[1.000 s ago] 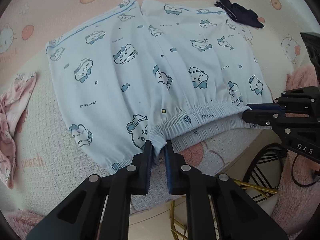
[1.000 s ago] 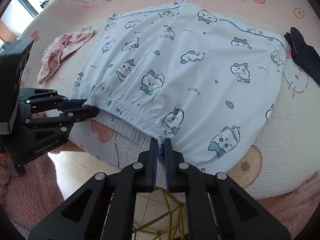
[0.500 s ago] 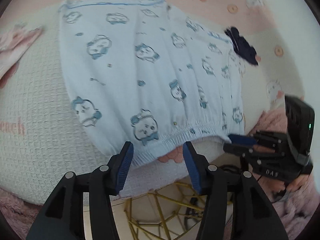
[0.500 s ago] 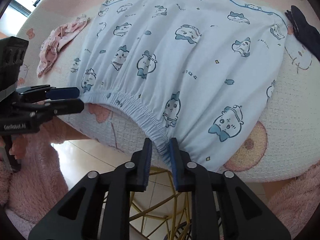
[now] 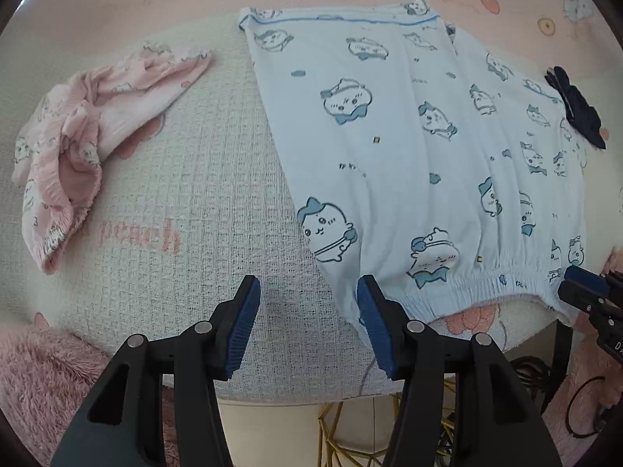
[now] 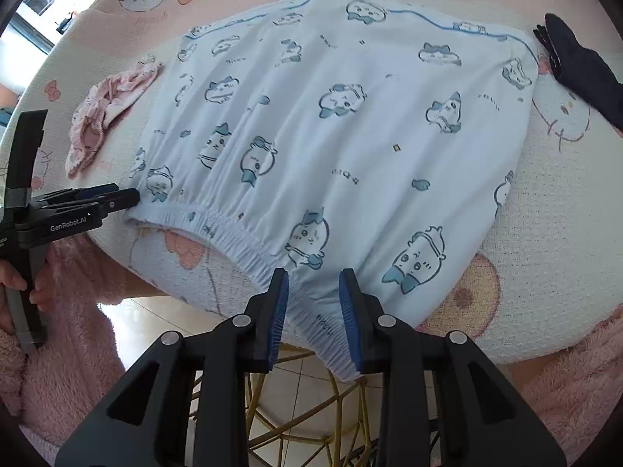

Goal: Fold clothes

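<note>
Light blue shorts [image 5: 409, 155] with a cartoon print lie spread flat on the cloth-covered table; they also fill the right wrist view as shorts [image 6: 350, 136]. The elastic waistband [image 6: 241, 249] faces me and sags over the table's front edge. My left gripper [image 5: 309, 295] is open, its right finger [image 5: 370, 303] touching the waistband's left corner with nothing pinched. My right gripper [image 6: 313, 288] is open too, and the waistband's right end hangs loose between its fingers. Each gripper shows at the side of the other's view, as the right gripper [image 5: 584, 292] and the left gripper [image 6: 117, 198].
A crumpled pink garment [image 5: 97, 124] lies left of the shorts, and a dark navy item [image 5: 576, 113] lies at their far right. The pink-and-white cartoon tablecloth [image 5: 175, 202] covers the table. Gold wire legs [image 6: 296, 408] and floor show below. A hand [image 6: 15, 284] in a fluffy pink sleeve holds the left gripper.
Both grippers were shut on the waistband a second ago and have opened, letting it go. The left gripper has swung left, bringing the pink garment into its view.
</note>
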The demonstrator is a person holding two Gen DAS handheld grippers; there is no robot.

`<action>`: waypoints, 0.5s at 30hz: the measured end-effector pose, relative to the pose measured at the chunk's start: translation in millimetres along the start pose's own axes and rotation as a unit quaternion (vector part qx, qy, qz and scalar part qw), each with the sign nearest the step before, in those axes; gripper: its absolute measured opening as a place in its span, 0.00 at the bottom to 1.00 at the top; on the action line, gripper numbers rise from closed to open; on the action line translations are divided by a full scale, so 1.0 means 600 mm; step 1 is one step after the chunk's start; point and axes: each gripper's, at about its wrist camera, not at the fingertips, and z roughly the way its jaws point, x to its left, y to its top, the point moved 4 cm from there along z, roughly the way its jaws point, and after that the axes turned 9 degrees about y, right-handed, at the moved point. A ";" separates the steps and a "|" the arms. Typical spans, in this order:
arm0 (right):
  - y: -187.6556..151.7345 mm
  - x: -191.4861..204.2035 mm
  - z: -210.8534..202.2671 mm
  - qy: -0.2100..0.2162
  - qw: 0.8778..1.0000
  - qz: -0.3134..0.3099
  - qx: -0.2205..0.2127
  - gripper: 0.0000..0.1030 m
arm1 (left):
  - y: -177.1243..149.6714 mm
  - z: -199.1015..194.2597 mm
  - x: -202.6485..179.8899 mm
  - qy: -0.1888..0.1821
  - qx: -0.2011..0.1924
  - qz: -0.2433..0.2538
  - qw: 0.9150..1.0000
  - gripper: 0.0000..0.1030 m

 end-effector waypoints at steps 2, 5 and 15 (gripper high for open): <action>0.004 0.010 0.002 0.008 1.000 -0.009 -0.003 0.27 | 0.002 -0.020 -0.008 -0.035 -0.022 0.010 0.999 0.53; -0.008 0.015 0.038 -0.001 0.998 -0.021 0.052 0.29 | 0.003 -0.013 -0.037 -0.068 -0.015 0.020 0.997 0.53; 0.014 -0.057 -0.058 0.074 0.992 0.098 -0.012 0.30 | -0.018 -0.005 0.016 -0.028 0.006 -0.026 0.999 0.59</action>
